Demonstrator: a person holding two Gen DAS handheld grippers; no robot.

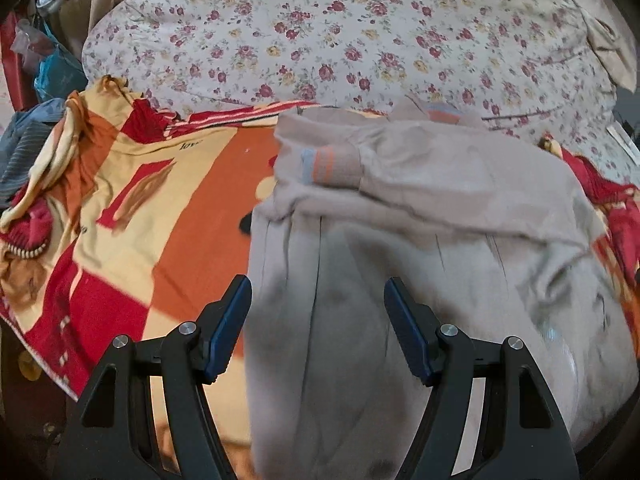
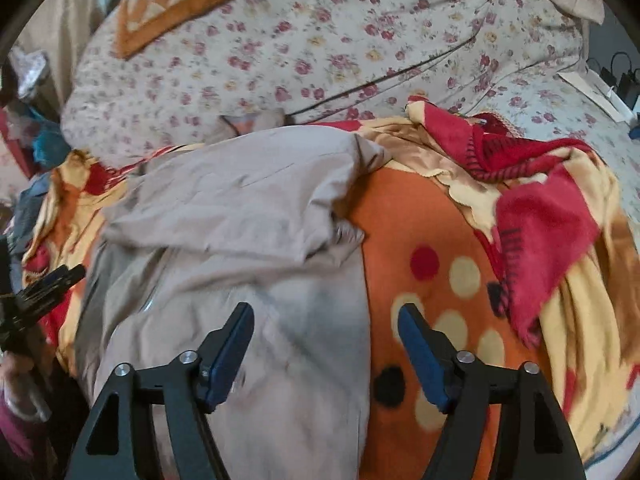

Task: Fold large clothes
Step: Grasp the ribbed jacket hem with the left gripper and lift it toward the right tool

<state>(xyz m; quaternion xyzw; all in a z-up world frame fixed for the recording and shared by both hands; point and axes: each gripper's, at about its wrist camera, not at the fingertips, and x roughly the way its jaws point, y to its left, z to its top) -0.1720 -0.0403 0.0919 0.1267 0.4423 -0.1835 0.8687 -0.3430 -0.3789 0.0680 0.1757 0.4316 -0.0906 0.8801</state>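
Although the beige garment (image 1: 400, 240) already lies doubled over itself — its upper part with the striped cuffs (image 1: 324, 166) brought down across the body — we judge the folding only partly done: the lower half is a long, wide panel that has yet to be turned up, and the edges look loose rather than squared. It rests near the middle of the bed, on the orange, red and yellow blanket (image 2: 432, 240), nearer us than the floral quilt (image 1: 340, 40).

Our left gripper (image 1: 318, 308) hangs above the garment's lower part with its jaws apart and nothing between them. Our right gripper (image 2: 326, 332) hangs over the garment's right edge, likewise spread and empty — 1 finger over cloth, the other over blanket.

The blanket is rumpled at both sides, with a red throw (image 2: 540, 240) bunched to the right. An orange patterned cushion (image 2: 176, 4) sits at the far end, and clutter and bags (image 1: 48, 60) crowd the left of the bed.
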